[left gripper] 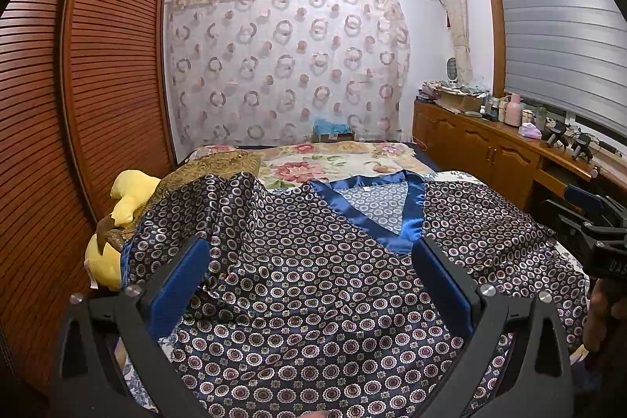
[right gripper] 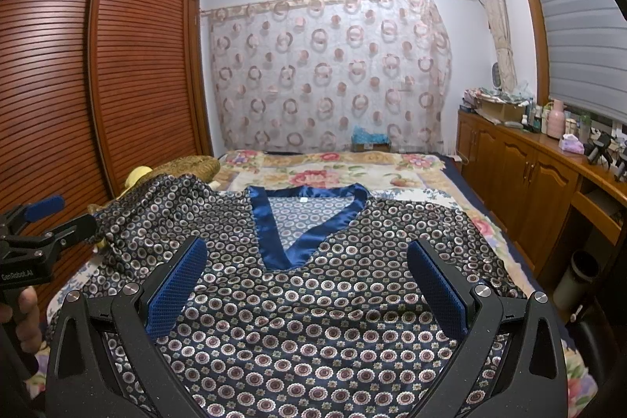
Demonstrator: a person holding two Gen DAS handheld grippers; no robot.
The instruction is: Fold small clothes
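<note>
Patterned top (left gripper: 313, 300) spread on bed (right gripper: 352, 175), left gripper (left gripper: 313, 261) and right gripper (right gripper: 305, 261) both spread, bin (right gripper: 580, 277) only in right view.

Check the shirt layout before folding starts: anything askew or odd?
The patterned shirt mostly lies flat, collar away from the cameras, but its left sleeve is bunched and humped over the yellow plush toy at the bed edge. Both grippers, left and right, are open above it.
</note>
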